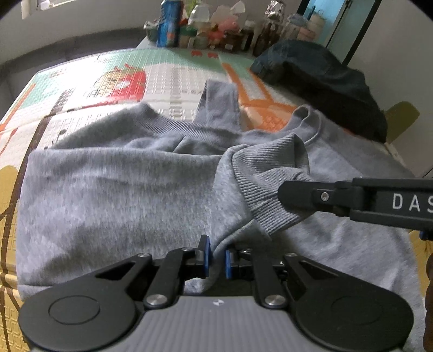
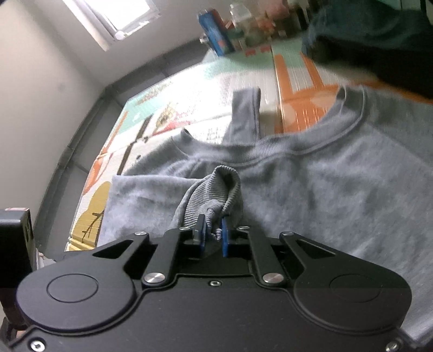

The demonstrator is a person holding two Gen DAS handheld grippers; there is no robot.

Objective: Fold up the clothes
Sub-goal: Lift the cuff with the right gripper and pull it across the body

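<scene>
A grey sweatshirt lies spread on a patterned play mat, collar toward the far side. One sleeve is folded across the body. My left gripper is shut on the sleeve fabric near the front. My right gripper is shut on the ribbed cuff of that sleeve and holds it over the sweatshirt's body. The right gripper also shows in the left wrist view, coming in from the right at the cuff. The other sleeve sticks out beyond the collar.
A dark blue garment is heaped at the far right of the mat. Bottles, boxes and jars crowd the far edge. A grey wall and window lie to the left.
</scene>
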